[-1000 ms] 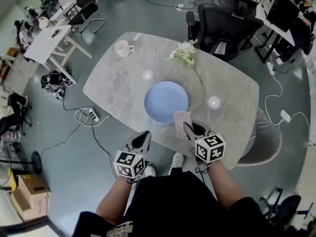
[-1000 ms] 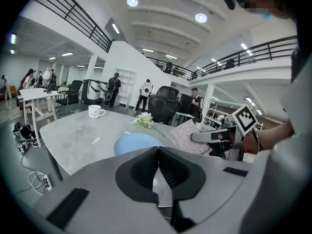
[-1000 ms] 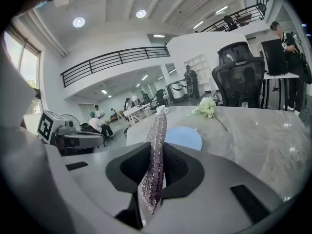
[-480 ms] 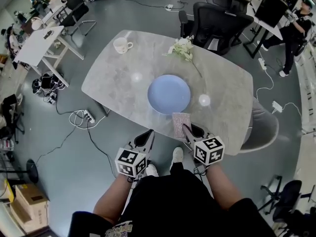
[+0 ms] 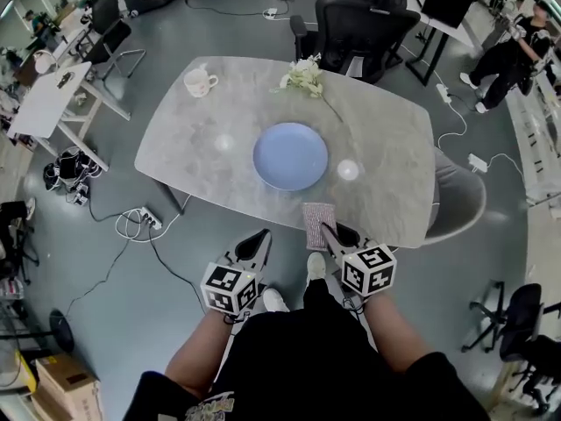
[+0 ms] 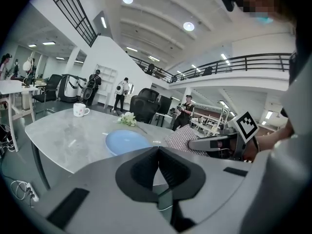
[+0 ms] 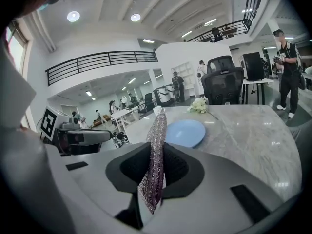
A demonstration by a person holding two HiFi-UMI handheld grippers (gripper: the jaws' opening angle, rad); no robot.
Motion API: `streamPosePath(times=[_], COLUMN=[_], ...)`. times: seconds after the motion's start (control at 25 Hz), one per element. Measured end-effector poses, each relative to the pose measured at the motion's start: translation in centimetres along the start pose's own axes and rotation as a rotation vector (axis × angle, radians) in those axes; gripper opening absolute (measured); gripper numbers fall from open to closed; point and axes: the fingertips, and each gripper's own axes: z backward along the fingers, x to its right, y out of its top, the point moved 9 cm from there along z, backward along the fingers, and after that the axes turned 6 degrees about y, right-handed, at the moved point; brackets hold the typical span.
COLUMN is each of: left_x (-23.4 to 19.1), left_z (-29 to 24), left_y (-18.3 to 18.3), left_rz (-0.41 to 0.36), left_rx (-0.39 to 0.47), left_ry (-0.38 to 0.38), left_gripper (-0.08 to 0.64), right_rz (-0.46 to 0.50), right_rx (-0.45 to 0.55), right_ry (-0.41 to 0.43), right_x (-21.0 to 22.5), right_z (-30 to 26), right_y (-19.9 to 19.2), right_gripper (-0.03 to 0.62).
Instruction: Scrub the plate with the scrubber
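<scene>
A light blue plate (image 5: 291, 156) lies in the middle of the grey marble table (image 5: 193, 147); it also shows as the plate (image 6: 126, 142) and the plate (image 7: 185, 132) in the gripper views. My right gripper (image 5: 326, 230) is shut on a glittery purple-grey scrubber (image 5: 318, 224), which stands up between its jaws as the scrubber (image 7: 156, 155). It hovers at the table's near edge, short of the plate. My left gripper (image 5: 259, 239) hangs to the left, off the table's near edge, shut with nothing in it (image 6: 158, 160).
A white mug (image 5: 198, 82) sits at the table's far left and a sprig of white flowers (image 5: 304, 77) at the far side. A black office chair (image 5: 359, 20) stands behind the table, a grey seat (image 5: 460, 202) at its right end. Cables (image 5: 131, 222) lie on the floor.
The head view has shifted, so the table and plate sit slightly higher and farther left. Both grippers keep their places near the table's near edge, the scrubber still held.
</scene>
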Motion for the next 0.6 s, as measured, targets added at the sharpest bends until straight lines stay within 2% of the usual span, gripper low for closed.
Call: streamPosePath(times=[0.6], left_x=[1.4], left_z=[1.6], left_y=[-0.4], left_rz=[-0.027], left_rx=[0.01], left_ry=[-0.044], left_gripper=[0.018], right_rz=[0.0], right_rx=[0.034], right_ry=[-0.026], right_x=[-2.4], right_z=[2.3], right_y=[-1.2], right_gripper=[0.072])
